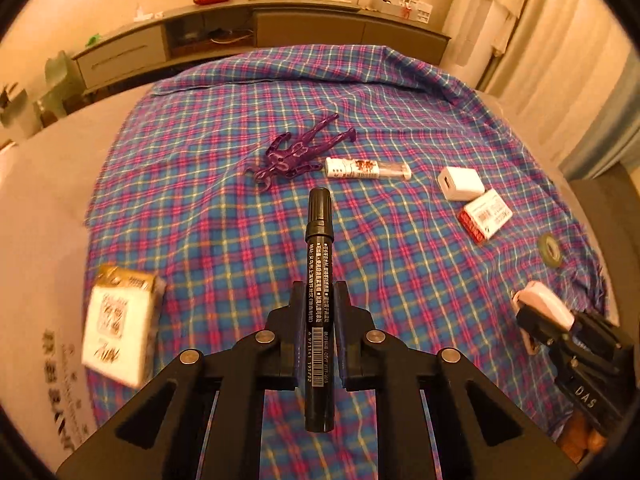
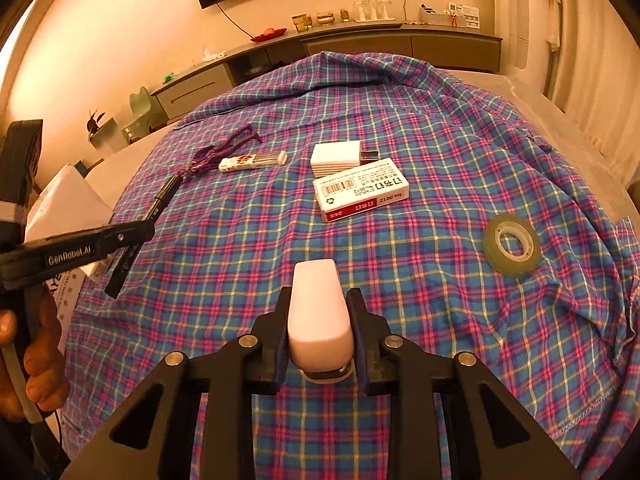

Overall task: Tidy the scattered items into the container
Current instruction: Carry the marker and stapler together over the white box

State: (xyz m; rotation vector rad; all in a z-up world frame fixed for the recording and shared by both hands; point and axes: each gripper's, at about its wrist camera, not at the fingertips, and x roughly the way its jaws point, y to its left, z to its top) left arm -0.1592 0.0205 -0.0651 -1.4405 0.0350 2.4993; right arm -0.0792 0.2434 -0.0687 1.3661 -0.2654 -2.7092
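Note:
My left gripper point(image 1: 318, 304) is shut on a black marker point(image 1: 319, 248) and holds it above the plaid cloth point(image 1: 200, 208). My right gripper point(image 2: 320, 304) is shut on a pale pink stapler point(image 2: 318, 312), also above the cloth. On the cloth lie a purple toy figure point(image 1: 296, 152), a white tube point(image 1: 366, 168), a white charger point(image 1: 460, 182), a staples box point(image 1: 486, 214) and a tape roll point(image 1: 550, 250). A white and gold box point(image 1: 120, 320) sits at the cloth's left edge. The right gripper with the stapler point(image 1: 544, 308) shows at the right of the left wrist view.
A long low cabinet point(image 1: 260, 32) with small ornaments runs along the far wall. Curtains point(image 1: 560, 60) hang at the right. The left gripper point(image 2: 132, 236) with the marker point(image 2: 160, 200) shows at the left of the right wrist view, with a hand point(image 2: 36, 364) below it.

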